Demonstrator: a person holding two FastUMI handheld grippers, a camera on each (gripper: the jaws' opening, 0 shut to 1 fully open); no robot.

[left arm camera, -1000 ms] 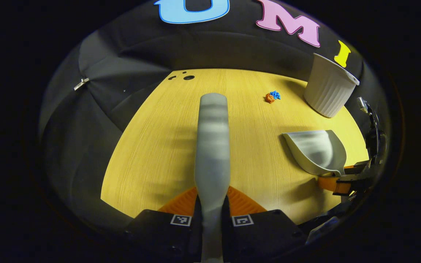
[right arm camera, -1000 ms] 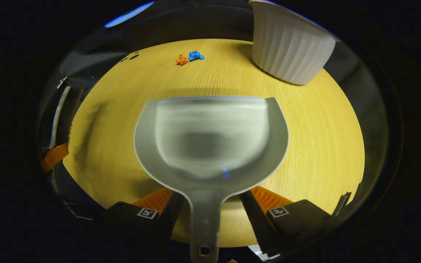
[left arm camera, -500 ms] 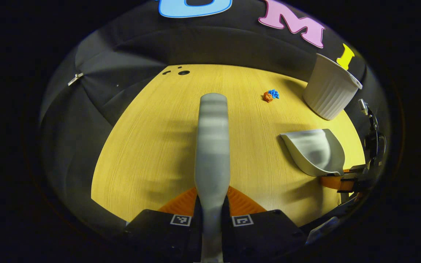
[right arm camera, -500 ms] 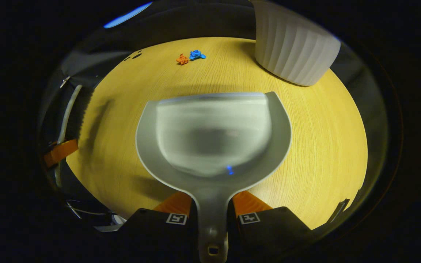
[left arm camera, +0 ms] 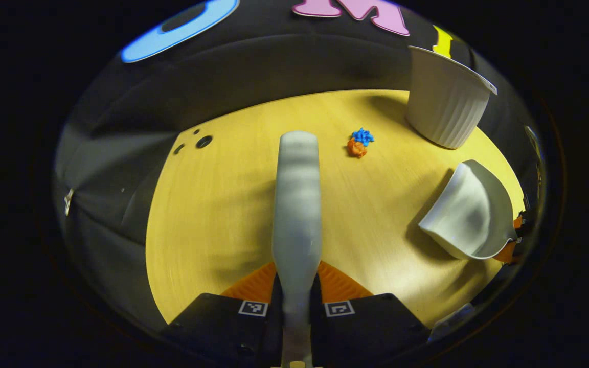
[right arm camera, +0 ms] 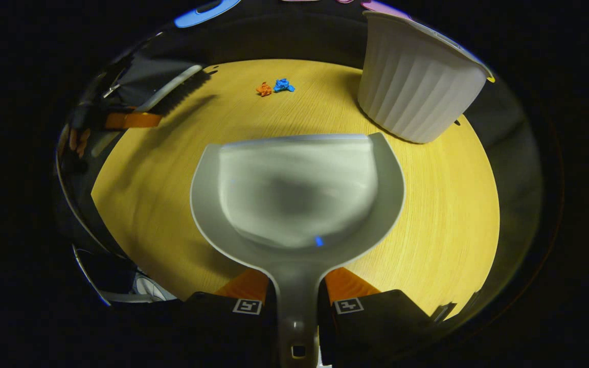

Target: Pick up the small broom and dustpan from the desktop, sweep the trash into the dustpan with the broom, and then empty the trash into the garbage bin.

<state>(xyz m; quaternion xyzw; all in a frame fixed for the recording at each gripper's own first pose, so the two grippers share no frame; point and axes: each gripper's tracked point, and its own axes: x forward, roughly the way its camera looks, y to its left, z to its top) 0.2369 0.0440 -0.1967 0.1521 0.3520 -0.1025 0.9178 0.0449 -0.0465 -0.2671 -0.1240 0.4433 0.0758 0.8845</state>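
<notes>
Both tools lifted: left gripper [left arm camera: 297, 301] pinches the grey plastic broom [left arm camera: 297, 204], right gripper [right arm camera: 297, 306] pinches the grey plastic dustpan [right arm camera: 297, 194]; next, approach the far crumpled orange-and-blue trash [right arm camera: 274, 87].

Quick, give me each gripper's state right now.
Left gripper: closed on the broom handle.
Right gripper: closed on the dustpan handle.

Left tool [left arm camera: 297, 294] and right tool [right arm camera: 297, 301] each clamp a handle, raised above the table.
</notes>
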